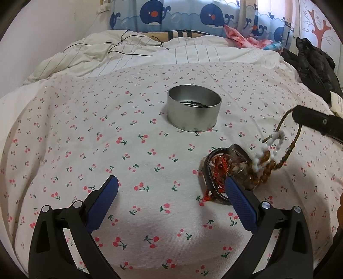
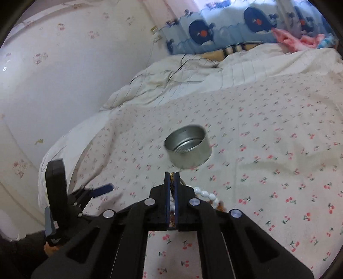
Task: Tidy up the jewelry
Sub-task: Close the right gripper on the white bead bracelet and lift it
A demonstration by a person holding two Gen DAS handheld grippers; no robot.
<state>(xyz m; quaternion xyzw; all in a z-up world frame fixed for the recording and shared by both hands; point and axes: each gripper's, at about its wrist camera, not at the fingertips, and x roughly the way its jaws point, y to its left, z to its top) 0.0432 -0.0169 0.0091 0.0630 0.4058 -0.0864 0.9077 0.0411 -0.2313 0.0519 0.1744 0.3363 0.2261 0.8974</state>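
A round silver tin (image 1: 194, 111) stands open on the cherry-print sheet (image 1: 85, 139). Near its right front lies a tangle of jewelry (image 1: 225, 169): a dark bangle, red cord and clear beads. My left gripper (image 1: 171, 185) hovers open just before the pile, its right finger (image 1: 238, 199) overlapping the pile's near edge. My right gripper (image 2: 172, 177) is shut on a braided bronze bracelet (image 1: 289, 151), lifted off the sheet. White beads (image 1: 276, 137) and amber beads (image 1: 268, 166) dangle from the bracelet down to the pile. In the right wrist view the tin (image 2: 188, 148) sits just beyond the shut fingertips.
A crumpled white quilt (image 1: 128, 53) with a black cable (image 1: 128, 46) lies at the bed's far end under a whale-print curtain (image 1: 182, 15). A dark jacket (image 1: 315, 66) lies at the right edge. A wall (image 2: 53, 85) borders the bed's left side.
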